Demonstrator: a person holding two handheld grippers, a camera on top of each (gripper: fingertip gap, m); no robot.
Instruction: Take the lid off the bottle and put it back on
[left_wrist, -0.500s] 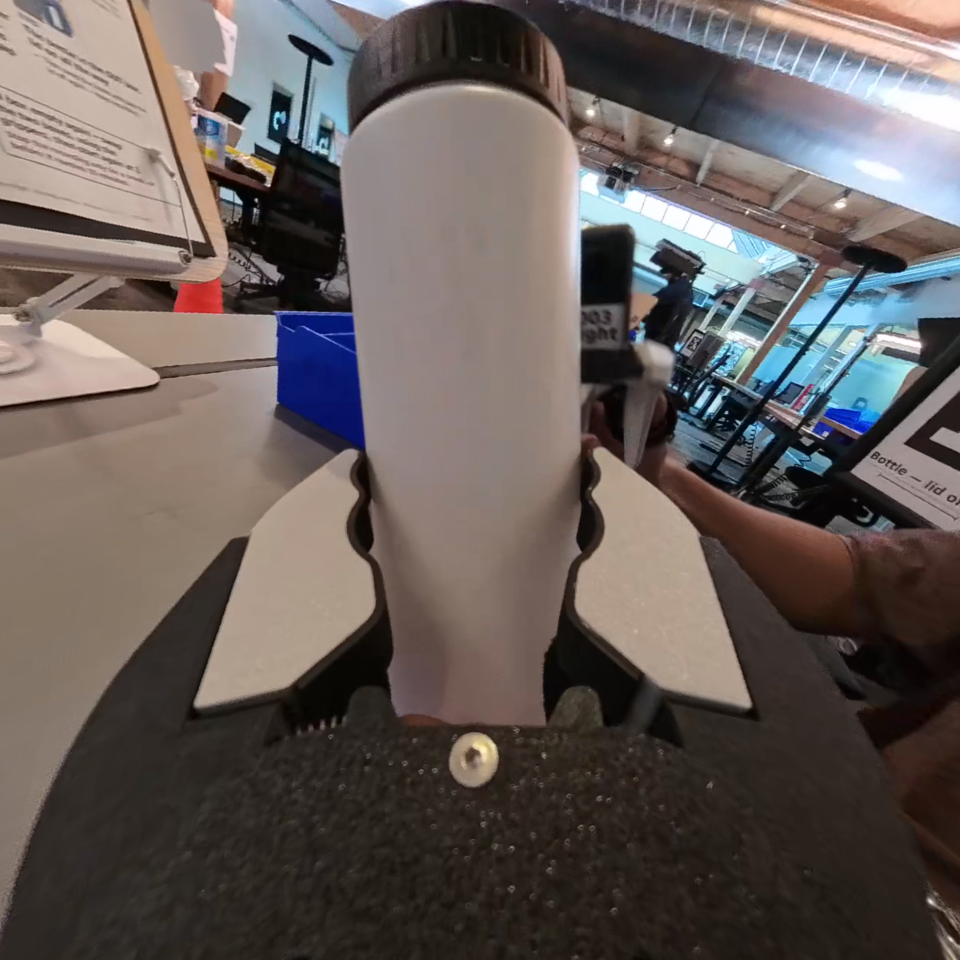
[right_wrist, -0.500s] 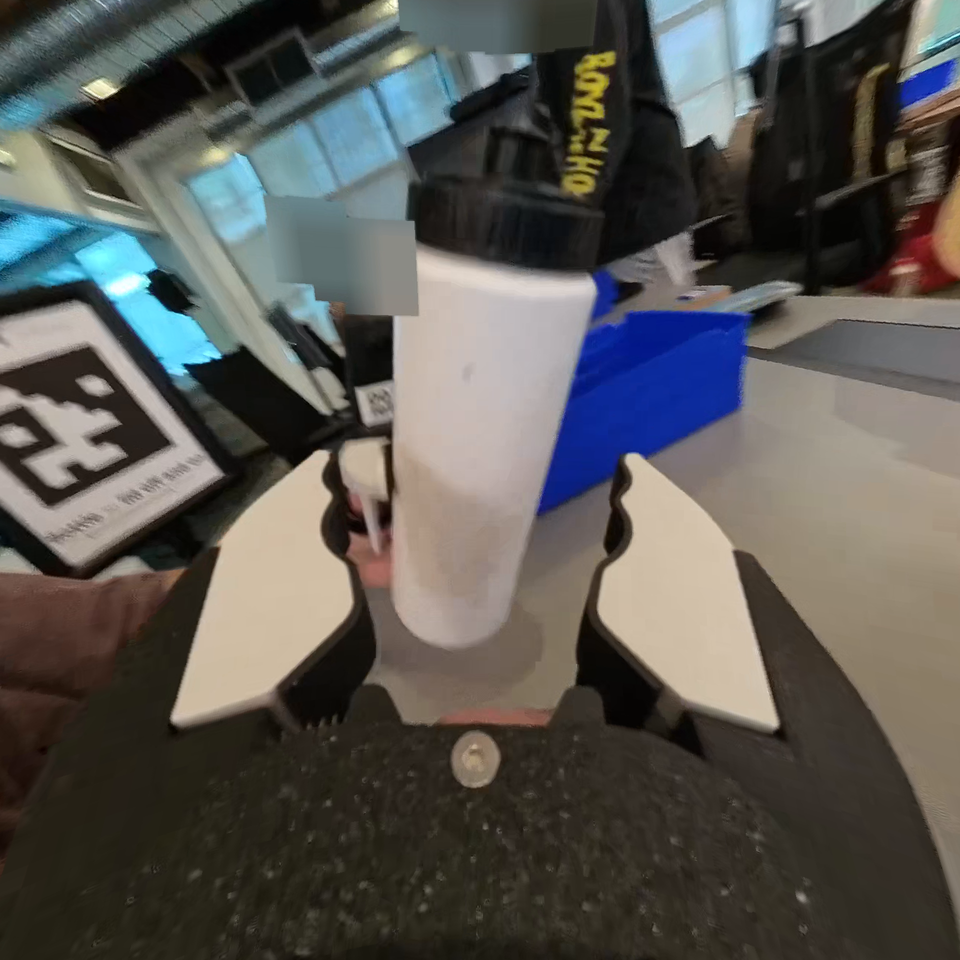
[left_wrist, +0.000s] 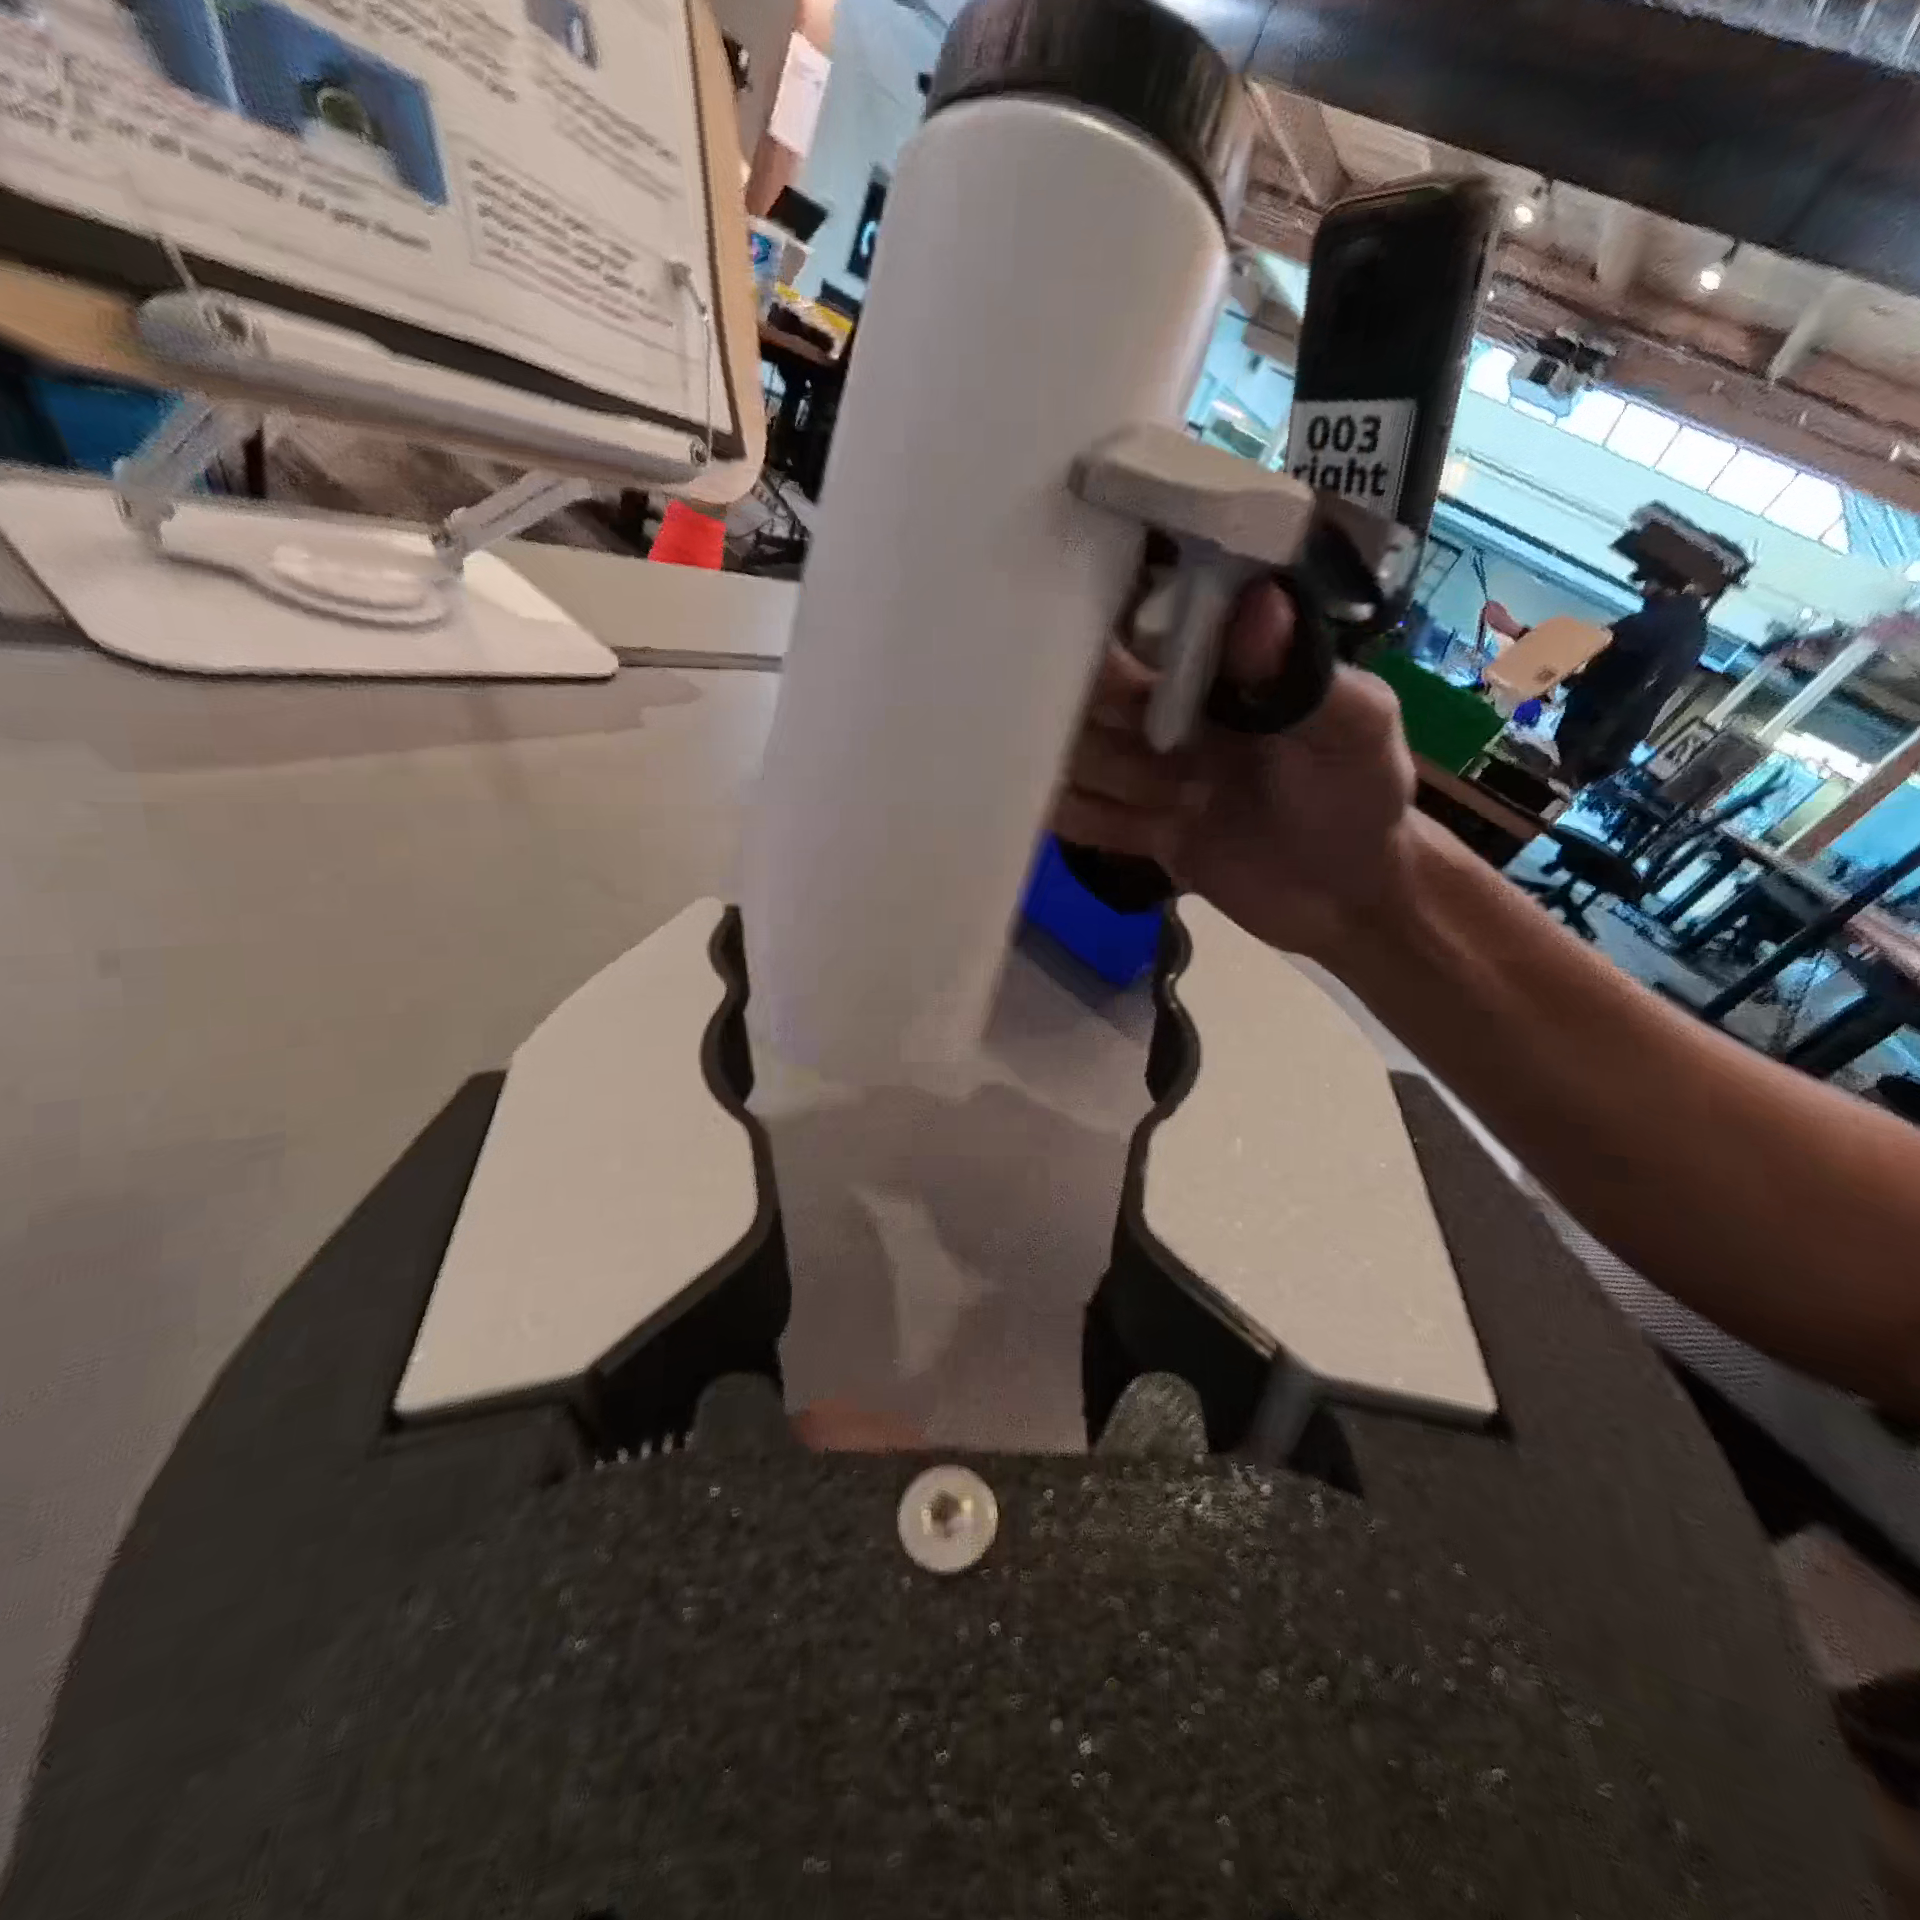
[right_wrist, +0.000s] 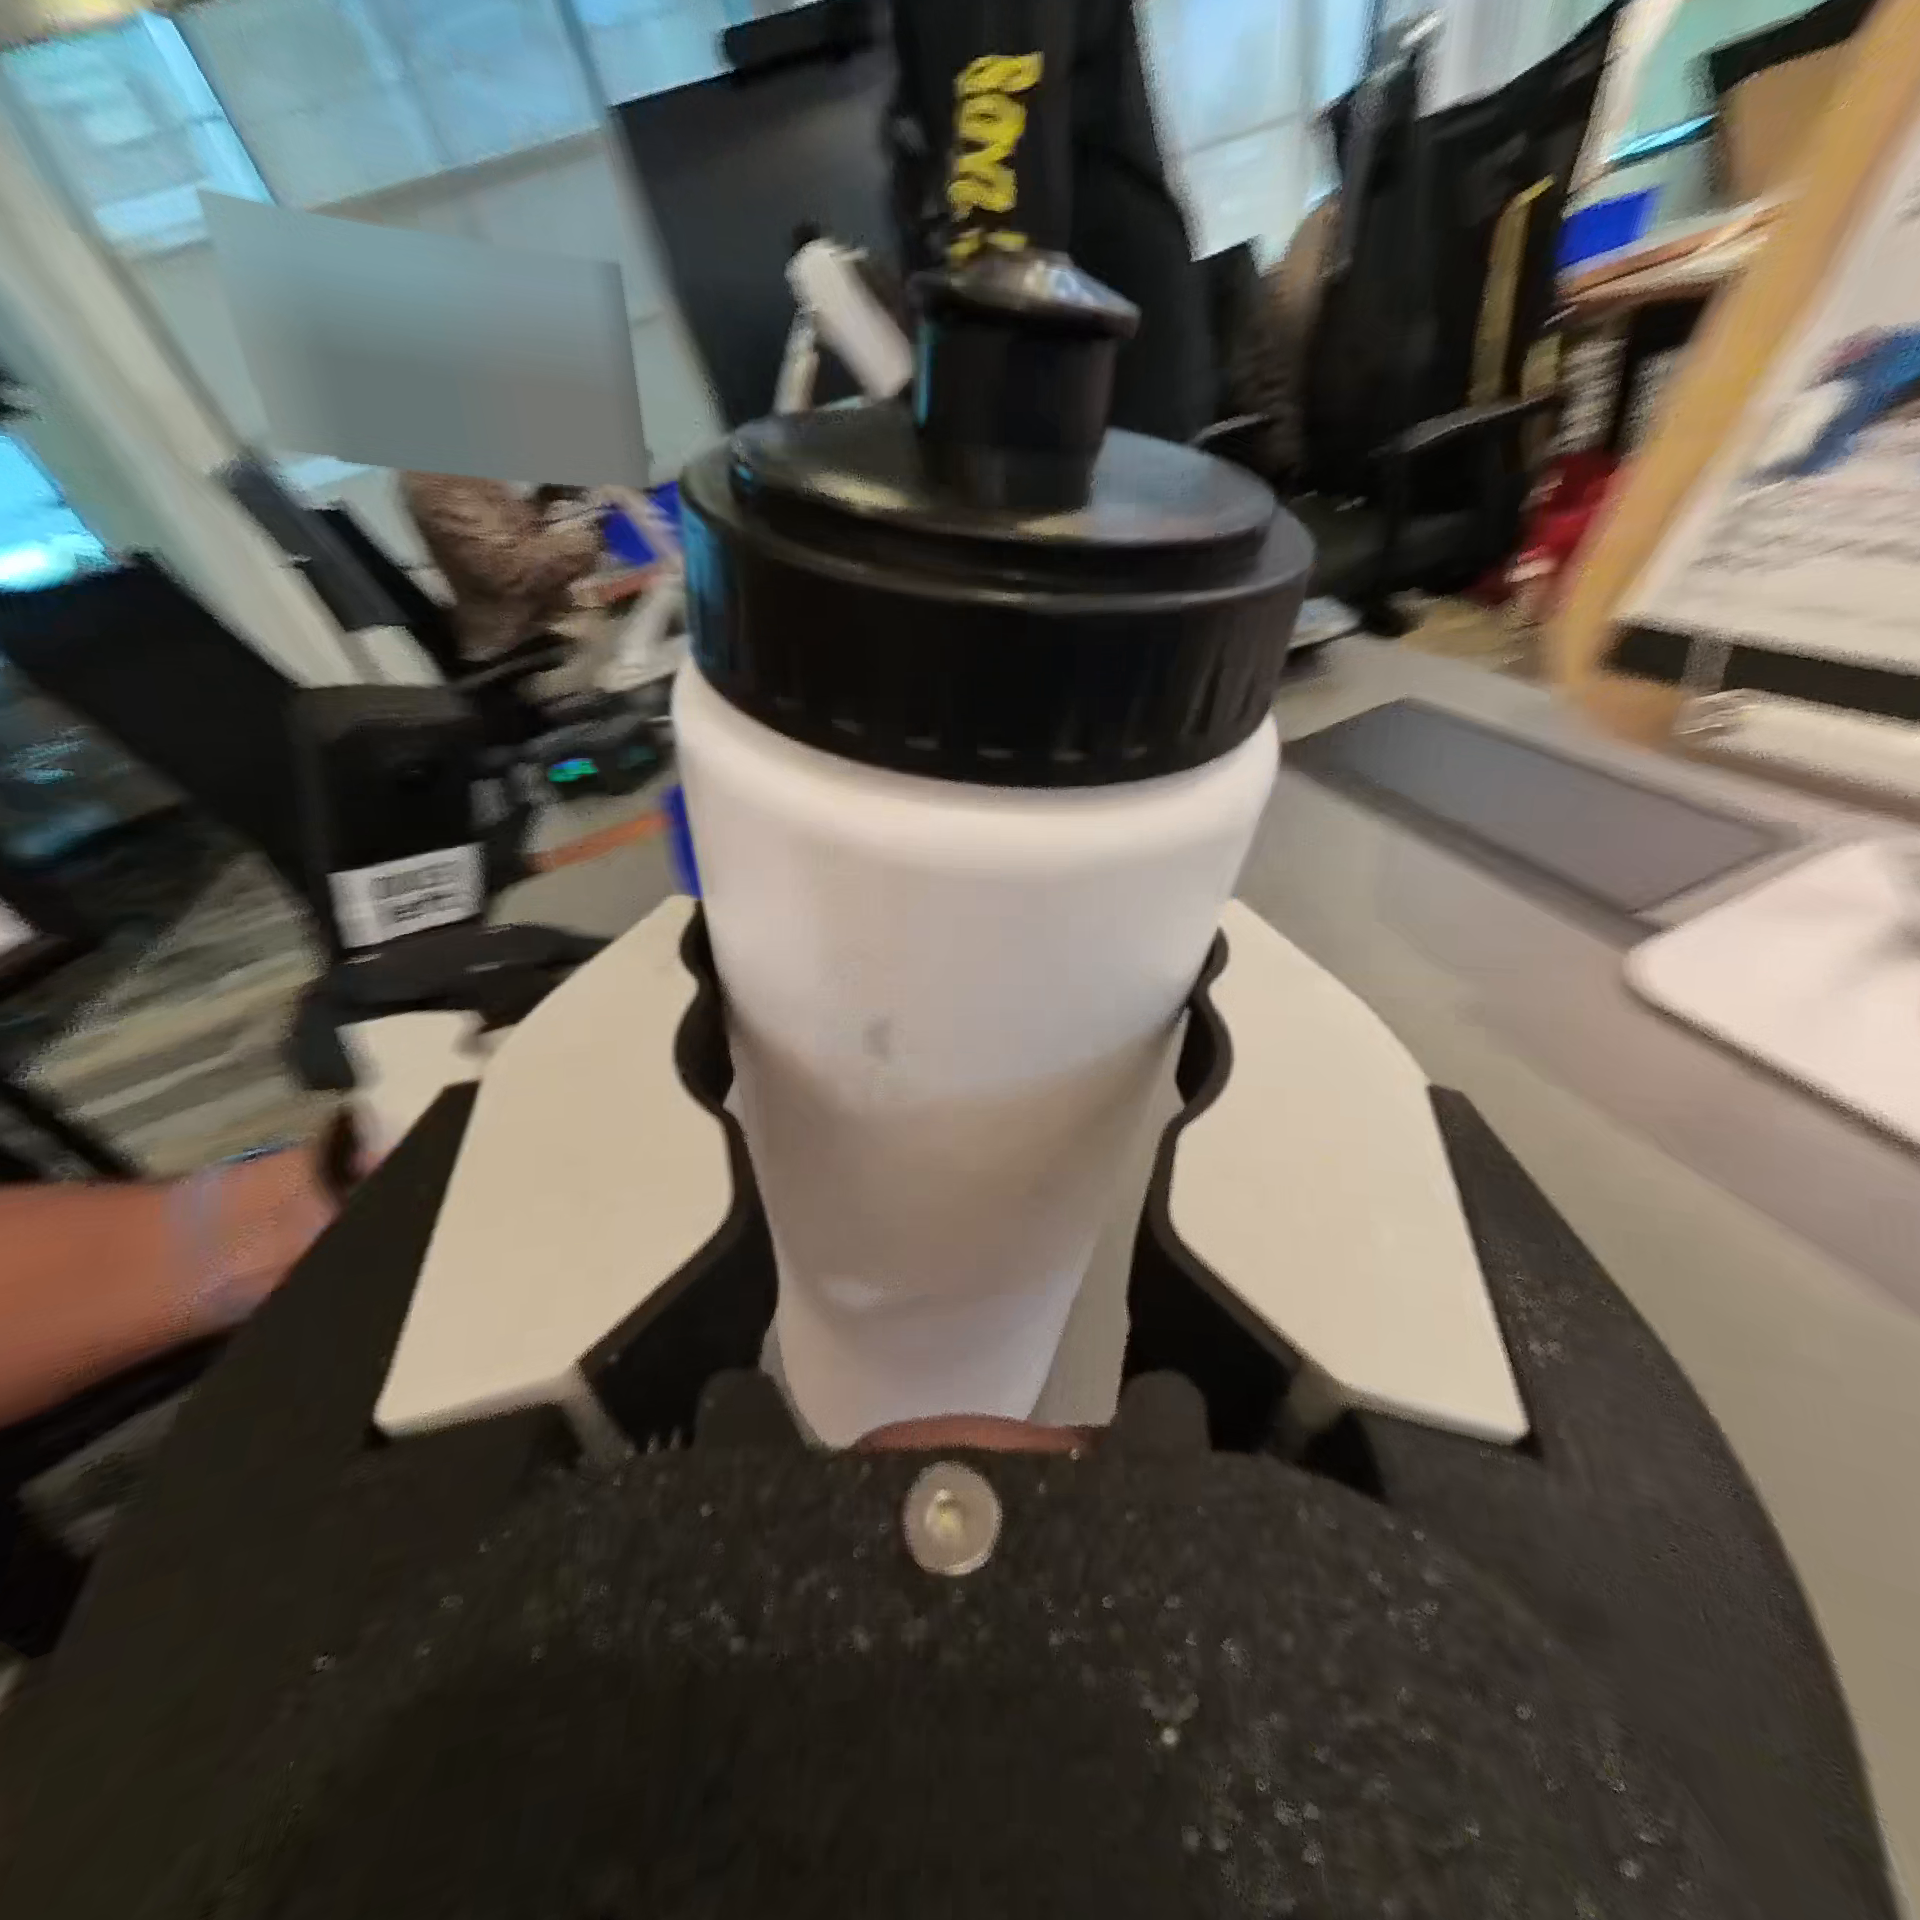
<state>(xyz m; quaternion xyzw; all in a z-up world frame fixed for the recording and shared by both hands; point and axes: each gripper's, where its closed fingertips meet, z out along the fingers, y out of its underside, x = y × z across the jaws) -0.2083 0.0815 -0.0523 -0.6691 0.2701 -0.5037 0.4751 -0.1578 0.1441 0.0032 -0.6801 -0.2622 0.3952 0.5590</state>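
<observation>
Now clasped by the right gripper (right_wrist: 956, 935), both pads against its sides, the white bottle (right_wrist: 956, 1039) leans over the grey bench (left_wrist: 312, 935), black lid (right_wrist: 987, 644) on top. The left gripper (left_wrist: 945, 935) stands released around its base.

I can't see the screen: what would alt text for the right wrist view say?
A white plastic bottle with a black ribbed screw lid and spout fills the middle, standing between the right gripper's two white fingers. Behind it lie a grey table and a blurred workshop.
</observation>
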